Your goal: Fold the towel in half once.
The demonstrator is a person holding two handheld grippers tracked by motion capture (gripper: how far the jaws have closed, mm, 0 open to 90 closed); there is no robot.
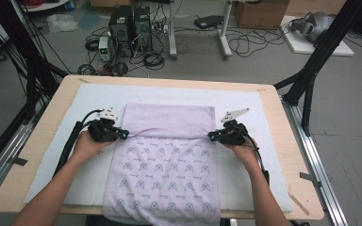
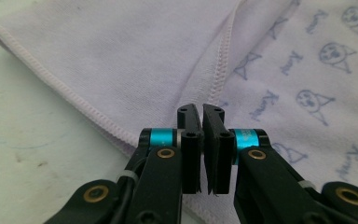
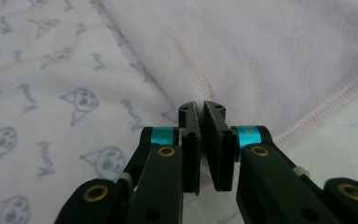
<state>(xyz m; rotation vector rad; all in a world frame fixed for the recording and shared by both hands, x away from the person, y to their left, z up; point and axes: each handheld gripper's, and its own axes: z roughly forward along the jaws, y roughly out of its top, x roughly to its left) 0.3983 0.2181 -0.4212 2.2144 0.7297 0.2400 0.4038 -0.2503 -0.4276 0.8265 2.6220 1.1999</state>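
On one table point(image 1: 273, 122), two closed grippers flank one towel point(image 1: 169, 141).

My bench: wooden table point(image 1: 283, 141) w/ white mat point(image 1: 94, 94). Grey floor point(image 1: 264, 61) behind, two PC towers point(image 1: 131, 26), loose cables point(image 1: 250, 42), cardboard boxes point(image 1: 261, 12).

The cloth point(image 1: 168, 155) is pale lilac: its folded-over part plain, the rest printed with small blue cat faces and script. Under it lies a white mat point(image 1: 89, 99) on a light wood surface point(image 1: 283, 141). Each claw is black with turquoise bands and brass screws
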